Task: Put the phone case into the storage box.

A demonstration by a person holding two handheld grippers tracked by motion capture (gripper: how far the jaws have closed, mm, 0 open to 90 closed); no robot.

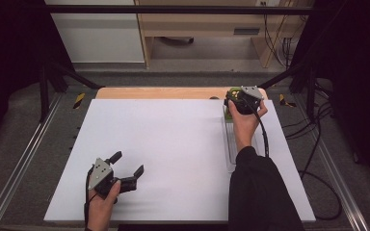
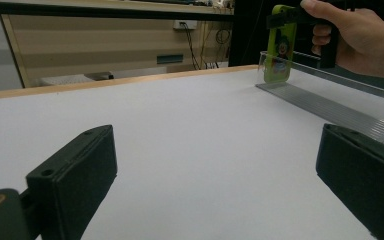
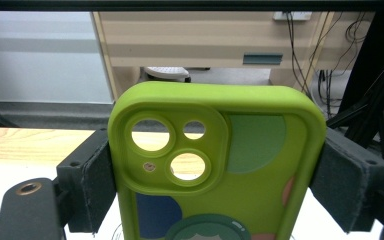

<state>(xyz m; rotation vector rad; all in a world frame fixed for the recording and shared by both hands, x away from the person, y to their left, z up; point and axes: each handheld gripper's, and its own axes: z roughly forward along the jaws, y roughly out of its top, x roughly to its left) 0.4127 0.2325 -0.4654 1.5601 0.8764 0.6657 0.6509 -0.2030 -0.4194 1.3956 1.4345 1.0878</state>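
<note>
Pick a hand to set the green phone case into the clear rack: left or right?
Right. The right gripper already clamps the phone case upright over the clear rack's far end. The left gripper is open and empty, at the near left.

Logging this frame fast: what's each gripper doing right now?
Left gripper: open, holding nothing, low over the white table.
Right gripper: shut on the green phone case.

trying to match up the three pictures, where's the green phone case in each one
High view: the green phone case is at the table's far right, mostly hidden by the right gripper.
Left gripper view: top right, upright at the far end of the clear tray.
Right gripper view: centre, clamped between the fingers.
Shared landmark: the beige cabinet behind the table.
</note>
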